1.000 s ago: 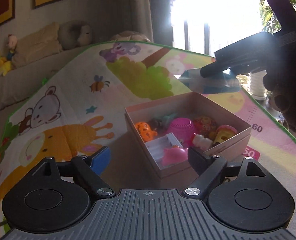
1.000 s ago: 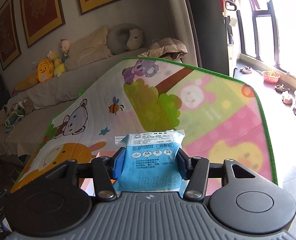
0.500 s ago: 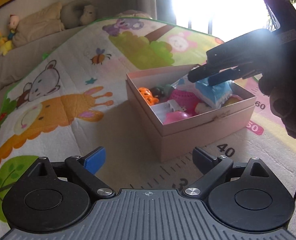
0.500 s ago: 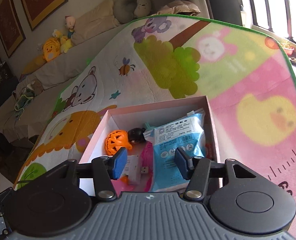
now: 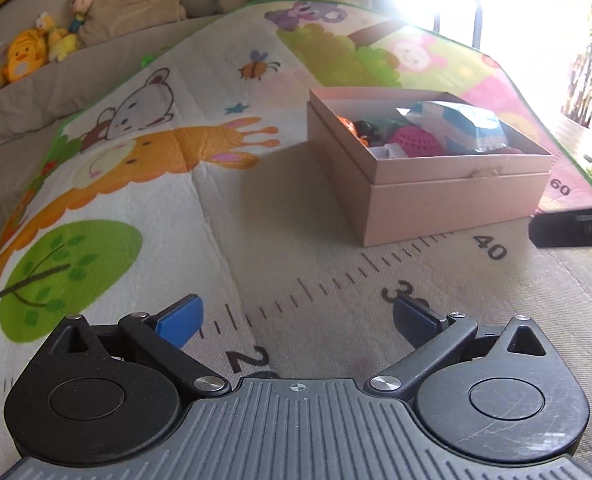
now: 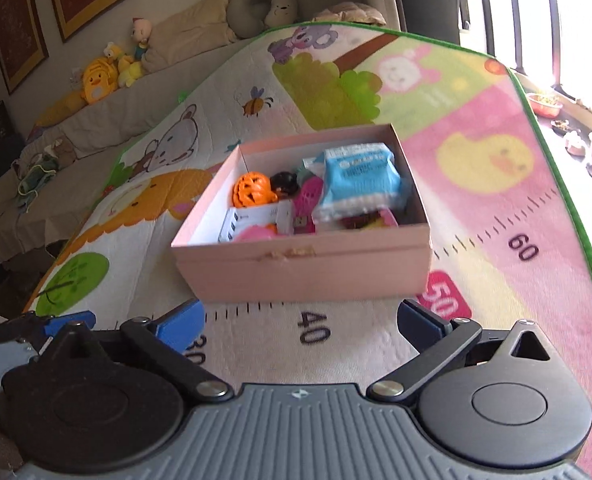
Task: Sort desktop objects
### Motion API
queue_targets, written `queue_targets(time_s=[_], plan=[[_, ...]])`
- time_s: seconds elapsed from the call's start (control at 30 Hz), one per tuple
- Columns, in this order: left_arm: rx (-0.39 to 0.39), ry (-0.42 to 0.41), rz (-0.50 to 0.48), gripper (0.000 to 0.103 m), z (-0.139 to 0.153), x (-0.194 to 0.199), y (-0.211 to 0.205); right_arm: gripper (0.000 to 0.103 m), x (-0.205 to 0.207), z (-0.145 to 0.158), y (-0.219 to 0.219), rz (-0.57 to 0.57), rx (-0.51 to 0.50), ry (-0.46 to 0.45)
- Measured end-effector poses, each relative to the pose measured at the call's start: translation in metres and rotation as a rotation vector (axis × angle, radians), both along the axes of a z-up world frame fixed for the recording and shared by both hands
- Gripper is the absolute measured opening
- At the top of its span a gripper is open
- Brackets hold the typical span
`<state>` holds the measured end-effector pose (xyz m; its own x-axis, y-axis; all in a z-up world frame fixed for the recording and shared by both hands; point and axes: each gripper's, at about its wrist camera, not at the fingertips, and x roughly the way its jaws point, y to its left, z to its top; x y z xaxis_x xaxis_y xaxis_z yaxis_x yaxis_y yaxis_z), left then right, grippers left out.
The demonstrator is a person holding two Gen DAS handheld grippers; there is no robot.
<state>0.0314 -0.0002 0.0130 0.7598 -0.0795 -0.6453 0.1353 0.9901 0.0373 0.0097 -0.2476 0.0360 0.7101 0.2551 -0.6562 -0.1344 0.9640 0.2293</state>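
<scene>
Right wrist view is giving you play mat (image 6: 475, 152), pink box (image 6: 303, 272) interior, blue packet (image 6: 359, 176) lying atop toys, orange pumpkin (image 6: 254, 190). Left wrist view is hiding most contents behind box wall. Your right gripper (image 6: 297, 322) and left gripper (image 5: 296, 318) jaws are opening, nothing between them.

A cartoon play mat (image 6: 475, 208) covers the worktop, printed with a bear, a giraffe, a bee, a koala by a green tree, a pink rabbit and a yellow duck. A printed ruler strip (image 5: 375, 272) runs along its near edge, and a green border trims its far and right edges. Directly on the mat stands one open pink box (image 6: 303, 272), right of centre, its near wall just beyond the ruler marks. The rest of the mat's surface lies bare.
</scene>
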Motion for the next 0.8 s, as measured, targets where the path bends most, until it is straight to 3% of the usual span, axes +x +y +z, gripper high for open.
queue_targets(time_s=[0.17, 0.33, 0.43, 0.8], plan=[[0.015, 0.006, 0.011, 0.103, -0.01, 0.008, -0.004, 0.103, -0.002, -0.027, 0.001, -0.038, -0.015, 0.099], [-0.012, -0.001, 0.026, 0.103, -0.013, 0.021, -0.005, 0.103, 0.011, -0.036, -0.007, -0.157, -0.143, 0.049], [-0.02, -0.004, 0.025, 0.103, -0.015, 0.027, -0.006, 0.103, 0.013, -0.042, 0.001, -0.151, -0.236, 0.034], [-0.029, -0.005, 0.026, 0.103, -0.016, 0.031, -0.006, 0.103, 0.014, -0.044, 0.015, -0.116, -0.227, -0.023]])
